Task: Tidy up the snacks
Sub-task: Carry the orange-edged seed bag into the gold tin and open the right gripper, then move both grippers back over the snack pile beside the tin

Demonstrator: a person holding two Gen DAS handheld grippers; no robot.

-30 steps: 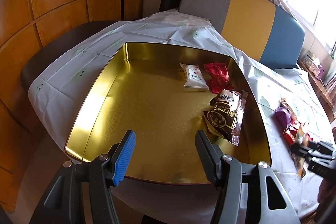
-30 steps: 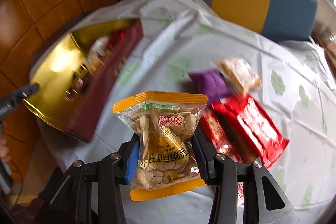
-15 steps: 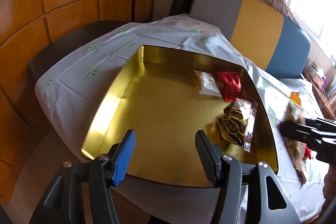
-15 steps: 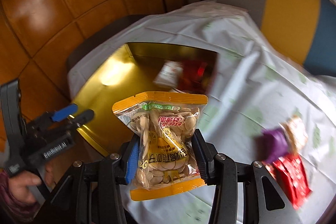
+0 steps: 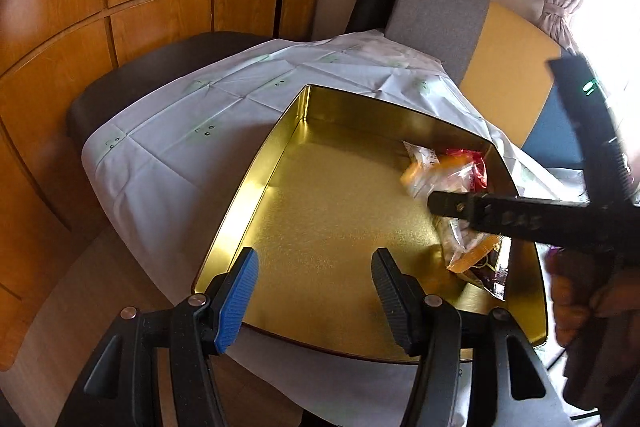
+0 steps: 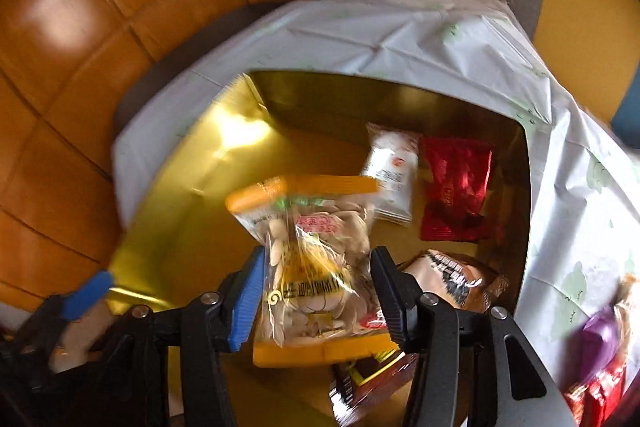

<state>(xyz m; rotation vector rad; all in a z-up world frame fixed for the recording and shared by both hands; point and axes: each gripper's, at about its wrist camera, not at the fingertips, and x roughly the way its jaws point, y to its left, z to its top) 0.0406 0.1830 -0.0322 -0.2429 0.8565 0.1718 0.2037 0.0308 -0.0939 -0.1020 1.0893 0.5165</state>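
Now your right gripper (image 6: 318, 291) hangs over the gold tin (image 6: 192, 211), its jaws just having opened, and the orange-edged seed packet (image 6: 312, 259) sits loose between the fingers, tilted, no longer pinched. Beyond it in the tin lie a white packet (image 6: 390, 171), a red packet (image 6: 454, 193) and a brown one (image 6: 452, 277). Your left gripper (image 5: 314, 293) stands wide and empty at the tin's near rim.

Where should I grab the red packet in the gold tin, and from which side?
Pinch the red packet at its near crimped end, coming down from above. It lies flat on the floor of the gold tin, with the white packet close on its left and the tin wall on its right, so its sides look cramped.
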